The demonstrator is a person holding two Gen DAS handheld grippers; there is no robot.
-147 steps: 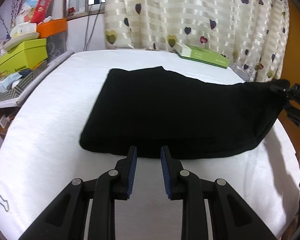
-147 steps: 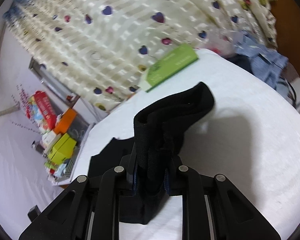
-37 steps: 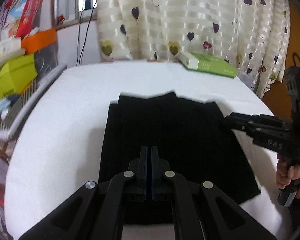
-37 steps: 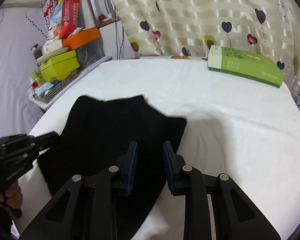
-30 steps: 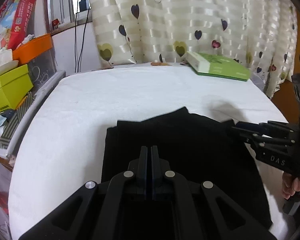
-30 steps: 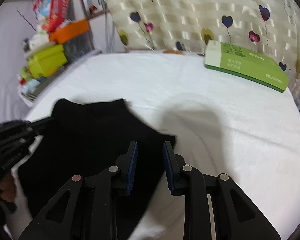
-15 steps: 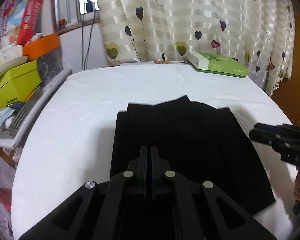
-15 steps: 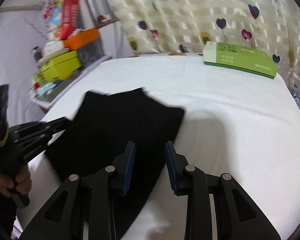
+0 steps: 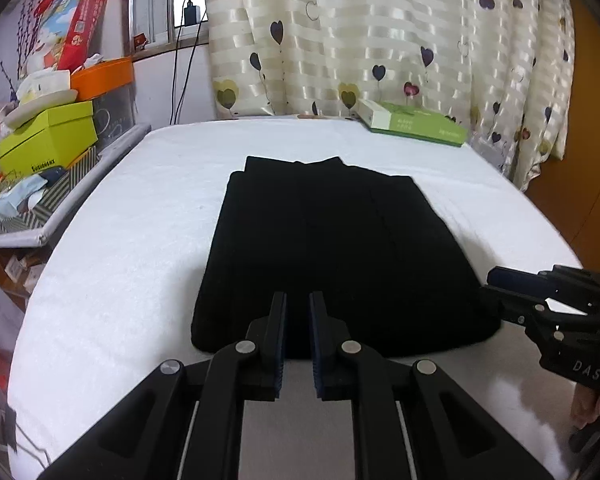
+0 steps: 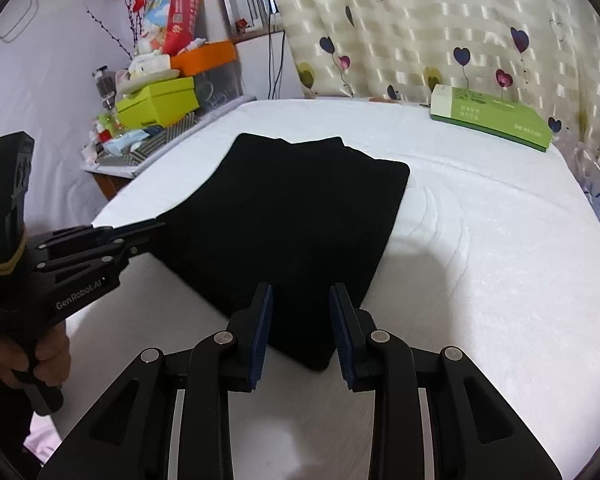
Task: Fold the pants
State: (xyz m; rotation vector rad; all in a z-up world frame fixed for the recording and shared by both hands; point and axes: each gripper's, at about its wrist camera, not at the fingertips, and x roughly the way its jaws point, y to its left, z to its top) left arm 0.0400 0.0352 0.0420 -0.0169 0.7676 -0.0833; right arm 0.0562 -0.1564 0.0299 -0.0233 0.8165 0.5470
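Note:
The black pants [image 9: 328,248] lie folded into a flat rectangle in the middle of the white bed cover [image 9: 132,240]. In the left wrist view my left gripper [image 9: 297,304] hovers over the fold's near edge, open by a narrow gap with nothing pinched. My right gripper [image 9: 496,284] sits just off the near right corner. In the right wrist view the pants [image 10: 292,216] stretch away from my right gripper [image 10: 301,292], which is open with its fingers either side of the near corner. The left gripper [image 10: 156,226] points at the pants' left edge, held by a hand [image 10: 40,360].
A green box [image 9: 412,124] lies at the far right of the bed, in front of a heart-print curtain [image 9: 380,40]. A cluttered shelf with a lime box [image 9: 48,136] and an orange bin [image 9: 104,78] stands along the left. A wooden door [image 9: 580,140] is at the right.
My left gripper was shut half a second ago and now shows a narrow gap. Both grippers have drawn back toward the near edge of the fold. The pants lie still.

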